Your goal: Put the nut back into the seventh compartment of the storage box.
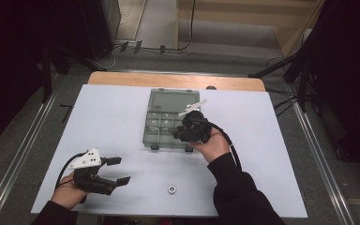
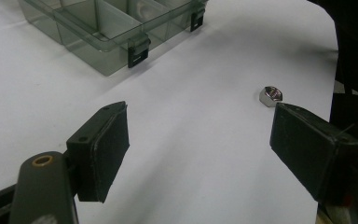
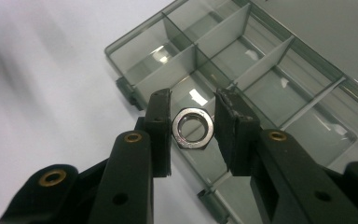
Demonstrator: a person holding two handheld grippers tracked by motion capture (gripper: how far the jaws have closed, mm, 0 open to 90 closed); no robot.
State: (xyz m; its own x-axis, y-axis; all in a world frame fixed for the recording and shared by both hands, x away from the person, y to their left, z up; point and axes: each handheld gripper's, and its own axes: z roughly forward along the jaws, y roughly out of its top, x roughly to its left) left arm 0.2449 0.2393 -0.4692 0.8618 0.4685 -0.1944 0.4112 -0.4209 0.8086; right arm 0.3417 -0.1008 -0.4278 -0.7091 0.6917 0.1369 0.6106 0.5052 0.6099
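- Standing over the white table point(image 1: 122, 112), I see the right gripper point(image 3: 193, 128) poised above the front part of a clear compartment box point(image 1: 161, 101), its jaws narrowed onto a shiny hex nut point(image 3: 193, 128) held by two opposite flats, hole facing the camera.
- Beneath that held nut lie the box's open compartments, with thin dividers point(image 3: 261, 65) fanning away ahead of the jaws; the box's front wall and one dark latch point(image 3: 123, 88) sit just beyond the left jaw.
- From above, the right hand point(image 1: 213, 145) comes in over the box's near right corner, so the gripper body covers that edge; the lid lies open and flat on the far side.
- The left gripper point(image 1: 115, 169) rests low near the table's front left corner, jaws spread wide with nothing between them.
- A second nut point(image 2: 271, 95) lies loose on the table just past the tip of that gripper's right-hand jaw, apart from it.
- Ahead and to the left of the left gripper's jaws stands the box's near wall with two latches point(image 2: 139, 50), well apart from the pads; broad bare tabletop lies between.
- The table's front edge runs close beside the loose nut point(image 1: 171, 189), with little surface on that side.
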